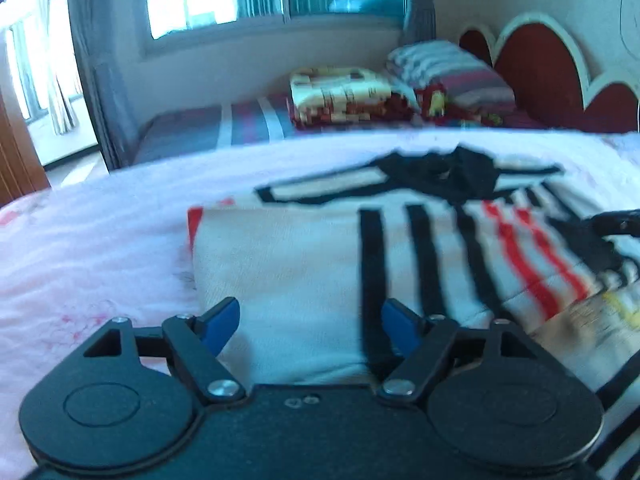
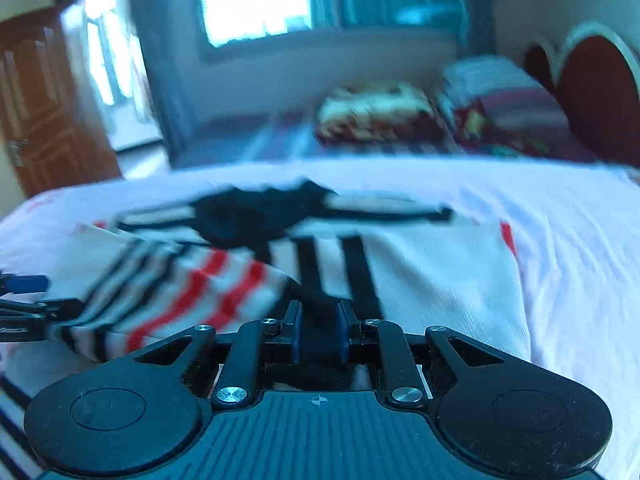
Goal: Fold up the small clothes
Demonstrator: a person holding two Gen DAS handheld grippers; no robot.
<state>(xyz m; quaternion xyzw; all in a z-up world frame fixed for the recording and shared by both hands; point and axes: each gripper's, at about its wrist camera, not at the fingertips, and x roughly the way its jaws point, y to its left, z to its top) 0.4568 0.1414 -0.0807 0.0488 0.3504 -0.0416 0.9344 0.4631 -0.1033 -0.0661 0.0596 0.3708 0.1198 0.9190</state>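
On the bed [image 1: 100, 240], the right gripper [image 2: 319, 334] jaws grasp the striped shirt [image 1: 304, 272]; the left gripper [image 1: 310, 322] jaws stand released over it.

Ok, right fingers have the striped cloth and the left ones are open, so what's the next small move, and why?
Probably carry the right gripper on across the white shirt, laying the striped flap flat on it. The flap is clamped between the right fingers and lies bunched over the shirt's middle, while the left gripper sits open over the shirt's near edge, gripping nothing.
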